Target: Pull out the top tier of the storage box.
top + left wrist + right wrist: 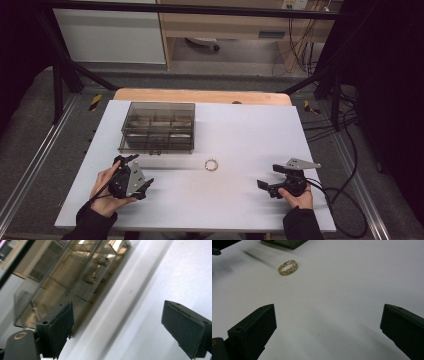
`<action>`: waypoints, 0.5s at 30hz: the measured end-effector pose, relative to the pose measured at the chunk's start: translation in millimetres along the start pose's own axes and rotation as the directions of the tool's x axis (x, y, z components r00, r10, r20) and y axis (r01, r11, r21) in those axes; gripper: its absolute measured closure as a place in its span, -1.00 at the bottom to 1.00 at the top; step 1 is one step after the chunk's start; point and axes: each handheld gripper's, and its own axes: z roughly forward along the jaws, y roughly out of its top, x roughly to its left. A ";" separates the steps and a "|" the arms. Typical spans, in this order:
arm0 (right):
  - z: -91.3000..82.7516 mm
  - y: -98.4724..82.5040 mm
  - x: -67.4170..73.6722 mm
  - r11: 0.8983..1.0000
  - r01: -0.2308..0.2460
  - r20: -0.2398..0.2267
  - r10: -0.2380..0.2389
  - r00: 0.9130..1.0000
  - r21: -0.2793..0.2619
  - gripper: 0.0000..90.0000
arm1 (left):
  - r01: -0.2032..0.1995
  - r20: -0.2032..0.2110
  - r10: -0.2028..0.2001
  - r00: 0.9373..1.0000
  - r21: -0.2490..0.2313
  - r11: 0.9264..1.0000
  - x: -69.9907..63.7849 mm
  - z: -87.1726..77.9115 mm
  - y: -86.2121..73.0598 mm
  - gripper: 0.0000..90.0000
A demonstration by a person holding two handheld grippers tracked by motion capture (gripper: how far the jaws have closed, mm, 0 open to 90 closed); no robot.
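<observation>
A small gold bracelet is lying flat on the white table, near its middle, just in front of the smoky clear compartment box and well apart from both hands. In the right gripper view the bracelet is being shown as a loop of fine beaded links. It is being judged as very light, limp rather than stiff, and likely to slide on the smooth table, so a pinch across one side of the loop, with one jaw inside and one outside, is being suggested. Delicate links are being assumed, so a gentle squeeze is being advised. The left hand-held gripper is being held open with nothing between its jaws; the right hand-held gripper is likewise being held wide open and empty.
</observation>
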 end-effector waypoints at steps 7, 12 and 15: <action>0.3 0.0 -0.2 1.000 0.002 0.000 -0.002 1.000 0.000 -0.98 | 0.039 0.049 -0.040 0.998 0.009 0.999 -2.9 2.3 -0.8 -0.77; -0.1 0.1 -0.2 1.000 0.001 0.000 -0.001 1.000 -0.002 -0.98 | 0.071 0.094 -0.072 0.993 0.009 0.997 -6.7 6.0 -1.4 -0.77; -0.1 0.1 -0.1 1.000 0.001 0.000 -0.001 1.000 -0.001 -0.98 | 0.095 0.114 -0.096 0.989 0.010 0.995 -8.2 7.9 -1.5 -0.77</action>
